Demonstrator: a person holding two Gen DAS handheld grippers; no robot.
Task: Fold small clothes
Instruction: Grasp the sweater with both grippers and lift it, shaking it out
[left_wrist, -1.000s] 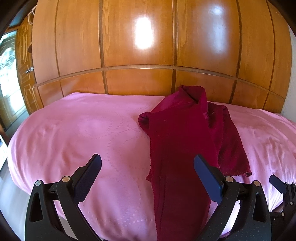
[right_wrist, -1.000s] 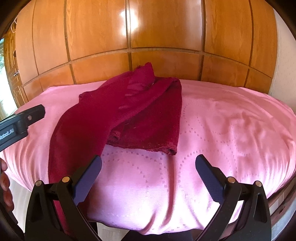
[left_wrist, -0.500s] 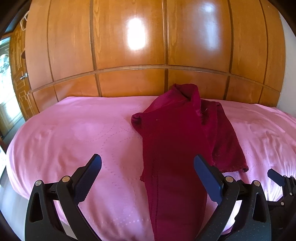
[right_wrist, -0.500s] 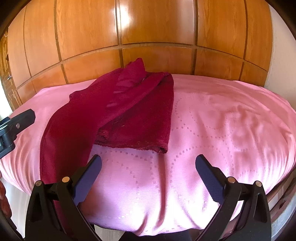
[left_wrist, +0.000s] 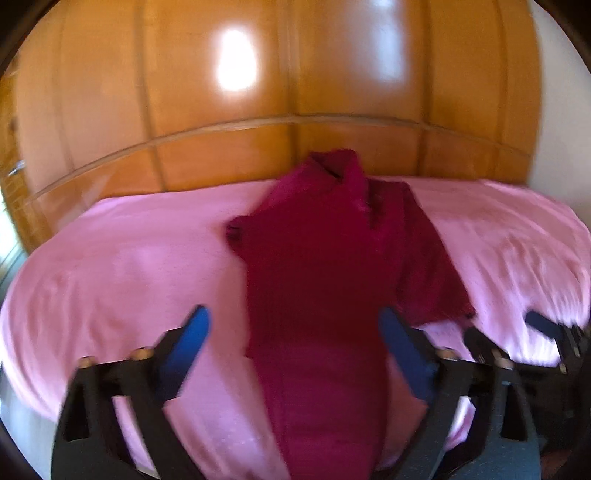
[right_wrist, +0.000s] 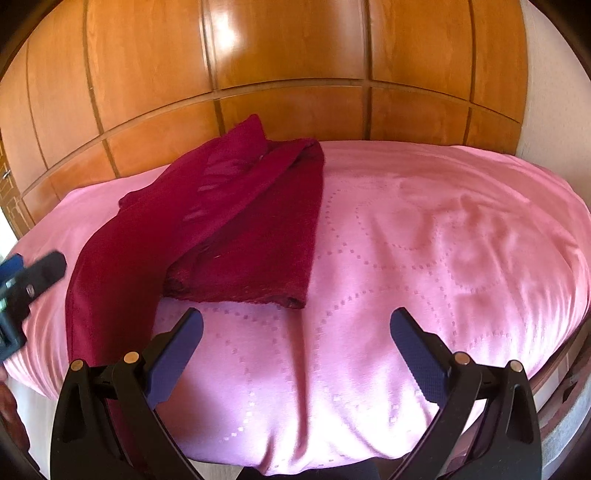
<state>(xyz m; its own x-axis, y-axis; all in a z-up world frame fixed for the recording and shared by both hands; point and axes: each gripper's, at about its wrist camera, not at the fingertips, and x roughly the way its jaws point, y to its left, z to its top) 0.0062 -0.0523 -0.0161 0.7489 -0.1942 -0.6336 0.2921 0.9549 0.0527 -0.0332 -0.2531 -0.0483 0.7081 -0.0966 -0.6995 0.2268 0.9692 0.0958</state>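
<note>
At frame bottom my left gripper (left_wrist: 293, 325), jaws closing, straddles the dark red garment (left_wrist: 325, 280) without pinching; my right gripper (right_wrist: 295, 328) stands spread over bare pink bedspread (right_wrist: 424, 240). Folding is not begun: the garment lies rumpled at centre. Beyond, wooden panelling (right_wrist: 288, 48).

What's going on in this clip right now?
A person holds both grippers over a dark red garment lying crumpled on a pink bedspread. The left gripper straddles its long strip, jaws closing but not yet pressing. The right gripper is open over bare bedspread. No folding yet.
</note>
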